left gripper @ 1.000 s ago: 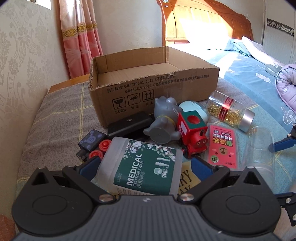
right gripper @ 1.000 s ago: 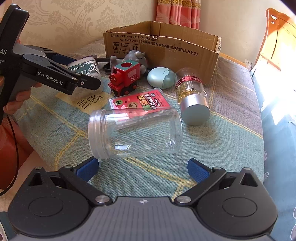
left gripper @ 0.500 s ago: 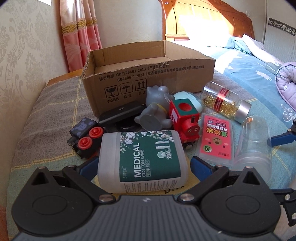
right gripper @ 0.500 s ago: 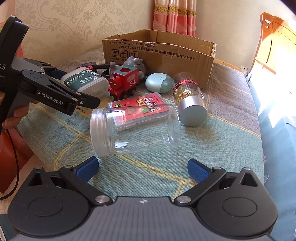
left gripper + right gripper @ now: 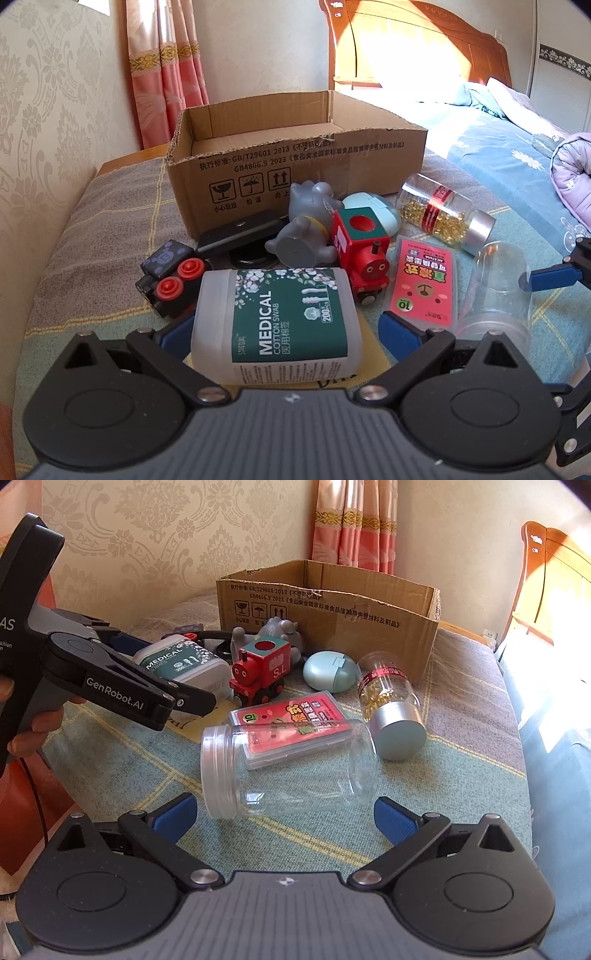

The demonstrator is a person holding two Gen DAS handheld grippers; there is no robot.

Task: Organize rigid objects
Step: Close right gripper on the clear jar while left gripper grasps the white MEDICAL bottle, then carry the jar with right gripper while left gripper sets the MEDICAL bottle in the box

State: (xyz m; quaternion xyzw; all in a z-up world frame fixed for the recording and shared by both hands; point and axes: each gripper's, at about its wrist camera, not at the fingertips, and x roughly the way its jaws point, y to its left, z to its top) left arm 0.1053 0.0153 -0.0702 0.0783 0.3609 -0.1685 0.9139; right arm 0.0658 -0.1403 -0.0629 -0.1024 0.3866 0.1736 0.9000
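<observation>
The swab box (image 5: 275,325) now sits deeper between the left gripper's (image 5: 284,328) spread, unclenched jaws, and the right gripper (image 5: 284,814), released, flanks a jar (image 5: 288,768) that may roll away if nudged.

We carried two matching black grippers, the left gripper (image 5: 284,328) and right gripper (image 5: 284,814), each with blue finger pads (image 5: 175,818), silver screws and round grey-black housings. White "GenRobot.AI" lettering ran along one arm, and a thin black cable (image 5: 35,794) trailed below.

1 cardboard box (image 5: 295,162), 2 toy trains (red (image 5: 364,254), black (image 5: 168,282)), 1 grey figurine (image 5: 303,236), 1 swab tub (image 5: 277,321), 1 clear jar (image 5: 288,768), 1 capsule bottle (image 5: 391,701), 1 pink card pack (image 5: 423,284), 1 blue case (image 5: 330,672).
</observation>
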